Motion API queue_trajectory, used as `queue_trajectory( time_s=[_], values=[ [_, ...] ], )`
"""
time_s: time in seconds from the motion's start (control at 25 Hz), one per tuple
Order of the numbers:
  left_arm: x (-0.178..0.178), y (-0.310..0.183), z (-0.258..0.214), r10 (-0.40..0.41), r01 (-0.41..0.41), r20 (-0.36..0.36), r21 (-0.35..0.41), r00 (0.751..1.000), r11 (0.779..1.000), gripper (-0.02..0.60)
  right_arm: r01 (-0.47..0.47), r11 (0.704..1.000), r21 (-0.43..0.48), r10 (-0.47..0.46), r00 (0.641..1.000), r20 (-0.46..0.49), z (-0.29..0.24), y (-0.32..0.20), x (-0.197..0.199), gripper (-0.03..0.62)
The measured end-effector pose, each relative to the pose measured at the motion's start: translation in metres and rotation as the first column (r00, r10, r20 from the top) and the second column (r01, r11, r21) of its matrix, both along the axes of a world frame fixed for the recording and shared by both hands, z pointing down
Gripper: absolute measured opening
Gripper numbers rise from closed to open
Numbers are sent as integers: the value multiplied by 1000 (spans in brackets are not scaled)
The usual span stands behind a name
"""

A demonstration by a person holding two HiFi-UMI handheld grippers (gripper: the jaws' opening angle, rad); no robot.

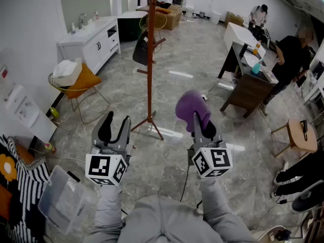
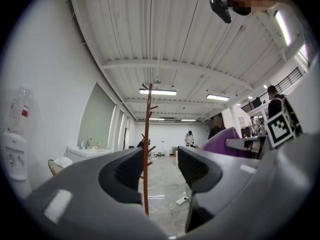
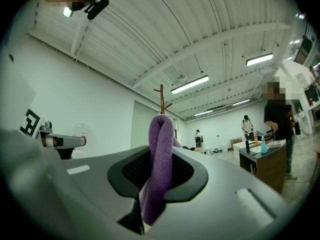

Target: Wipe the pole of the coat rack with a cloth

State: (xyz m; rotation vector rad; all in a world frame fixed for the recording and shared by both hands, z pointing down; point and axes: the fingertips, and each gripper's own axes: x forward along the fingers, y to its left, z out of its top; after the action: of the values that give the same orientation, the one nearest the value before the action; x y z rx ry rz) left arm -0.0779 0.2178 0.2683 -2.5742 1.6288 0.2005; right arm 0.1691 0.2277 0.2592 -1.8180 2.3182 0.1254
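Note:
A reddish-brown wooden coat rack [image 1: 150,54] stands on the marble floor ahead of me, its pole rising to branching pegs with a dark bag hung on one. In the left gripper view the coat rack pole [image 2: 146,159] shows through the gap of my left gripper [image 2: 158,171], which is open and empty. My left gripper [image 1: 115,129] sits short of the rack's feet. My right gripper [image 1: 202,126] is shut on a purple cloth [image 1: 191,109], right of the pole and apart from it. The purple cloth [image 3: 159,164] stands folded between the jaws.
A white sink cabinet [image 1: 92,42] lines the left wall, with a yellow wire chair [image 1: 76,87] before it. A dark wooden desk [image 1: 250,87] and two people [image 1: 288,59] are at the right. A clear plastic bin [image 1: 63,196] lies near my left side.

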Motion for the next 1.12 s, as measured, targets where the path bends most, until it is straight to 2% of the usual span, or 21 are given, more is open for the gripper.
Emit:
queue_trajectory(
  time_s=[0.52,0.72,1.12],
  values=[
    [-5,-8,-1,-1,1,0,4,1000,1000,232,9,1000,4,-9,1000,-8,-2,-10,-9,55],
    [-13,-12,5,8,-8,-2,-2,1000,1000,232,9,1000,25,-9,1000,22,-5,-11,-15,57],
    [-56,-36,7,41,-41,-12,13,999,999,230,-31,997,64,29,999,31,-15,-25,-52,57]
  ],
)
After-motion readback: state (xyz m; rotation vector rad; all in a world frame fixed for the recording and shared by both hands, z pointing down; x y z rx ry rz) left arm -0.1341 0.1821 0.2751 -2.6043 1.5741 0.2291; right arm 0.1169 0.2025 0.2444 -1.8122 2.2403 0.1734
